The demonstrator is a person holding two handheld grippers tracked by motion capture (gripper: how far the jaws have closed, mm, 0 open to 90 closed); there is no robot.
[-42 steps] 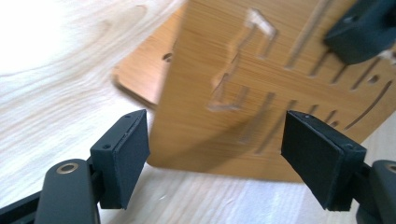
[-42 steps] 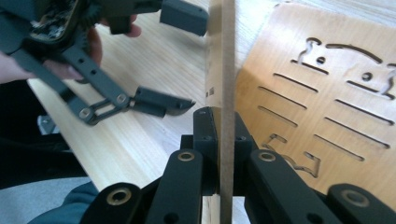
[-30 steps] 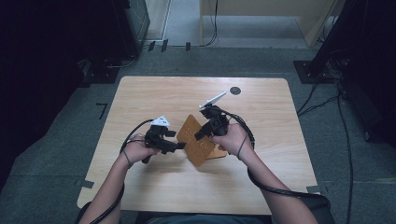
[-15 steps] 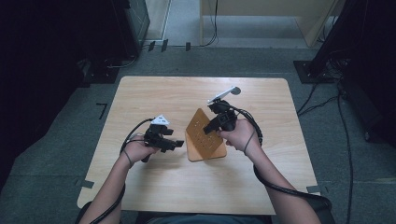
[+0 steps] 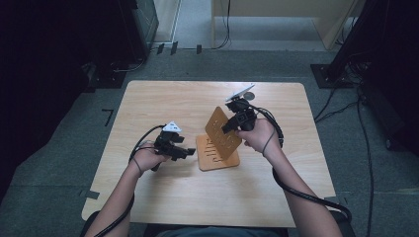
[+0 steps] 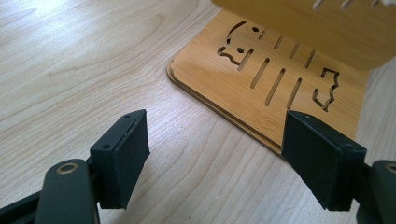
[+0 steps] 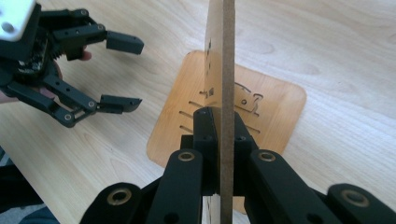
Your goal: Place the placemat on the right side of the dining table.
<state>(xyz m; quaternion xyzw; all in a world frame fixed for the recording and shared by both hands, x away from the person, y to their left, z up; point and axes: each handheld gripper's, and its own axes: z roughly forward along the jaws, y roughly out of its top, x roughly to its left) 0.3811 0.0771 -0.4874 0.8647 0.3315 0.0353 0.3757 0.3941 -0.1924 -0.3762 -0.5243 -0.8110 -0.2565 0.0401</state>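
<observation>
On the light wooden table (image 5: 148, 103), the right gripper (image 5: 232, 124) clamps a thin slotted bamboo board (image 5: 221, 132), tilted up over a second flat slotted bamboo board (image 5: 213, 157); the left gripper (image 5: 187, 152), jaws apart, hovers just beside it

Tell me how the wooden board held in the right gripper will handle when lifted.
The lifted board looks stiff: pinched at one edge by the right gripper, it stays straight. It is thin with cut-out slots, so probably light. Its smooth faces might slip or pivot between the pads.
</observation>
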